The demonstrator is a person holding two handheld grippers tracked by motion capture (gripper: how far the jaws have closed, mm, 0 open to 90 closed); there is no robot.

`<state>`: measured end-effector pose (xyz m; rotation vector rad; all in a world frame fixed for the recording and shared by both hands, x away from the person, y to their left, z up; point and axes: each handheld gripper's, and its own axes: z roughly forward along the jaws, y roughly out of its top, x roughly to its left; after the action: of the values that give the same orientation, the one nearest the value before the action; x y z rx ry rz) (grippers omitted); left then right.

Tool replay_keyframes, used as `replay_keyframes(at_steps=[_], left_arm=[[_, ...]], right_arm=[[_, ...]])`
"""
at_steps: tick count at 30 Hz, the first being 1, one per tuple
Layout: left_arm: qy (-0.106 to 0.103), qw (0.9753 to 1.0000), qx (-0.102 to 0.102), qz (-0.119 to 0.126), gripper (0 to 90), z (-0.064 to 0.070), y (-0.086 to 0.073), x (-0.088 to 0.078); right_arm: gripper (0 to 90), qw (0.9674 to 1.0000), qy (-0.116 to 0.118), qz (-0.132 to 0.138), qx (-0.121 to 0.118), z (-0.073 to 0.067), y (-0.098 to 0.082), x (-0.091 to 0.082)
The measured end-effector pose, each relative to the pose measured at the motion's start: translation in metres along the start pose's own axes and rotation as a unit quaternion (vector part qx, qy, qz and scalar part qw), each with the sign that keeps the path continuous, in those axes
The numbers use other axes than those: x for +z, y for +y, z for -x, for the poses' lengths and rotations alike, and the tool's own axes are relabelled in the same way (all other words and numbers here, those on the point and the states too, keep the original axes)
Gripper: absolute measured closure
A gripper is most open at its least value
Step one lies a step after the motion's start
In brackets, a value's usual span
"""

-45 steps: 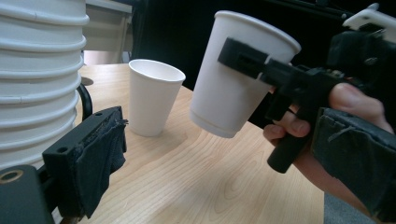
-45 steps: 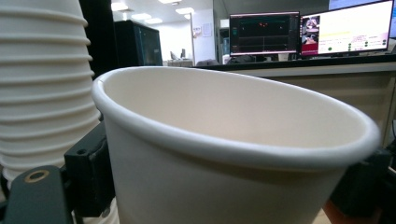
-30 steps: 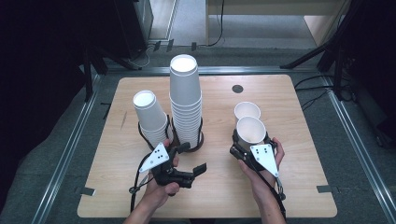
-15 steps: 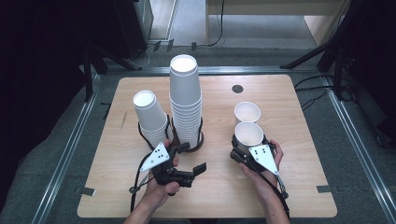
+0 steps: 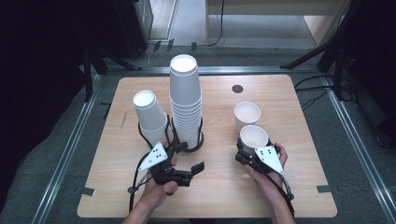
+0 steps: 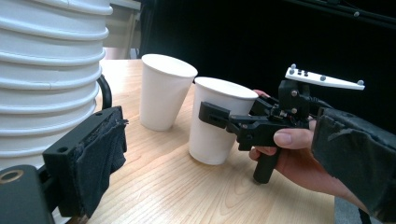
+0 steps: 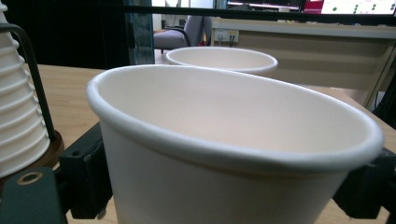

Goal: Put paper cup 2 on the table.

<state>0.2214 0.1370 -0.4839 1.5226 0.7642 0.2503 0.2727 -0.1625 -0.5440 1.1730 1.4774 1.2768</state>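
Note:
Two white paper cups stand upright on the right half of the wooden table (image 5: pixel 299 186). My right gripper (image 5: pixel 256 149) is shut on the nearer cup (image 5: pixel 253 136) (image 6: pixel 219 121) (image 7: pixel 233 130), one jaw on each side of its wall, and the cup's base rests on the table. The farther cup (image 5: pixel 247 113) (image 6: pixel 164 91) (image 7: pixel 222 58) stands free just behind it. My left gripper (image 5: pixel 190 157) is open and holds nothing. It lies low over the table, in front of the tall cup stack (image 5: pixel 185 98) (image 6: pixel 46 79), and points right toward the held cup. Its cloth-covered pads (image 6: pixel 100 154) are wide apart.
A shorter, leaning cup stack (image 5: pixel 150 116) stands left of the tall one, each in a black wire holder (image 5: pixel 201 138) on a round base. A small dark disc (image 5: pixel 237 88) lies near the table's far edge. Metal rails and cables run along the floor around the table.
My right gripper and its cup have slid a little toward the near edge, away from the free cup. The left gripper has barely moved.

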Motion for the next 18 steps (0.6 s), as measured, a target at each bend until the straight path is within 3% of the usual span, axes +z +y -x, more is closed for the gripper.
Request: replay_keyframes(at_steps=[13,18], left_arm=[[0.003,1.0,-0.002,-0.004,3.5,-0.0009,-0.0023,0.0013],[0.004,1.0,-0.001,-0.006,3.4,-0.0009,-0.0025,0.001]], right_arm=[[8.7,0.9998,0.019,-0.011,0.002,0.0046,-0.0038,-0.0063],[0.0,0.999,0.034,-0.028,0.01,0.0087,-0.008,-0.01]])
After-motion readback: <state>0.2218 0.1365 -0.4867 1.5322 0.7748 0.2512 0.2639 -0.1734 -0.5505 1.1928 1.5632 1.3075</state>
